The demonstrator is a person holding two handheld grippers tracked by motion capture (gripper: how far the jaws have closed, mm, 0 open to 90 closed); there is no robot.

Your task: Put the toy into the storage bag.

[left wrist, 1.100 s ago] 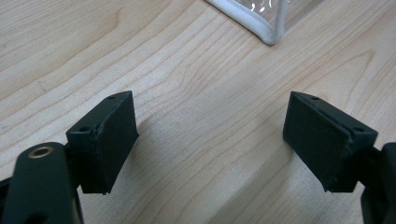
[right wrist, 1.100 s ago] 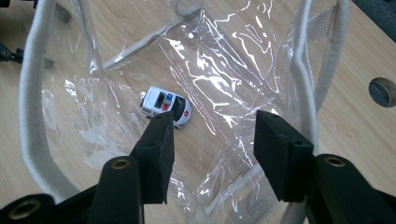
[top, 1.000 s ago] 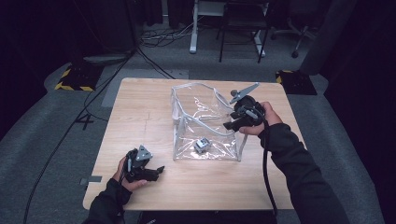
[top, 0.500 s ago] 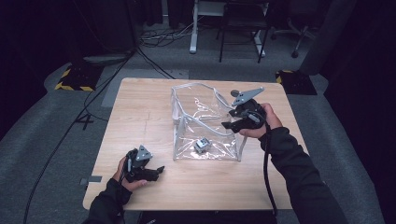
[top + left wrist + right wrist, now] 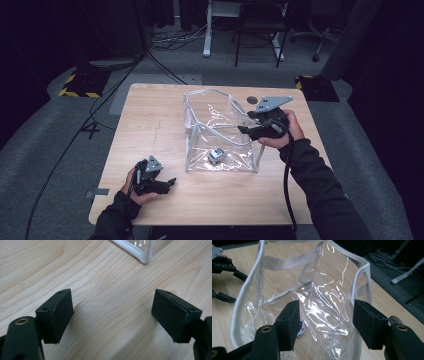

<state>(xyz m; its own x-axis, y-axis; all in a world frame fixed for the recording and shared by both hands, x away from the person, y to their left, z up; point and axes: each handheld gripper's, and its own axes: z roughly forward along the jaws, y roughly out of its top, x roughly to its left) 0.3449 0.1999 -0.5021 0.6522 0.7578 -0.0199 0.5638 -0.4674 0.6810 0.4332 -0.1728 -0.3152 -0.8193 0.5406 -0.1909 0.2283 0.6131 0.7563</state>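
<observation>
A clear plastic bag [image 5: 220, 130] with white trim stands open on the wooden table [image 5: 150, 125]. A small grey-and-white object [image 5: 216, 155] with a red mark [image 5: 300, 331] lies on its bottom. My right gripper [image 5: 242, 122] hovers at the bag's right rim, pointing into the mouth [image 5: 312, 277]. Its jaws have just been opening, and nothing is between the pads [image 5: 289, 320]. My left gripper [image 5: 170, 182] rests on the table at the front left, open and empty, a short way from the bag's near corner [image 5: 143, 258].
A round grommet hole [image 5: 251, 100] sits in the table behind the bag. Beyond the far edge stand desk legs [image 5: 206, 47], a chair base [image 5: 320, 35] and floor cables [image 5: 165, 45]. Bare wood lies between the left gripper [image 5: 112, 315] and the bag.
The right gripper's jaws have parted over the bag's right rim, and the hand has barely shifted. The left gripper and the small object lie where they were.
</observation>
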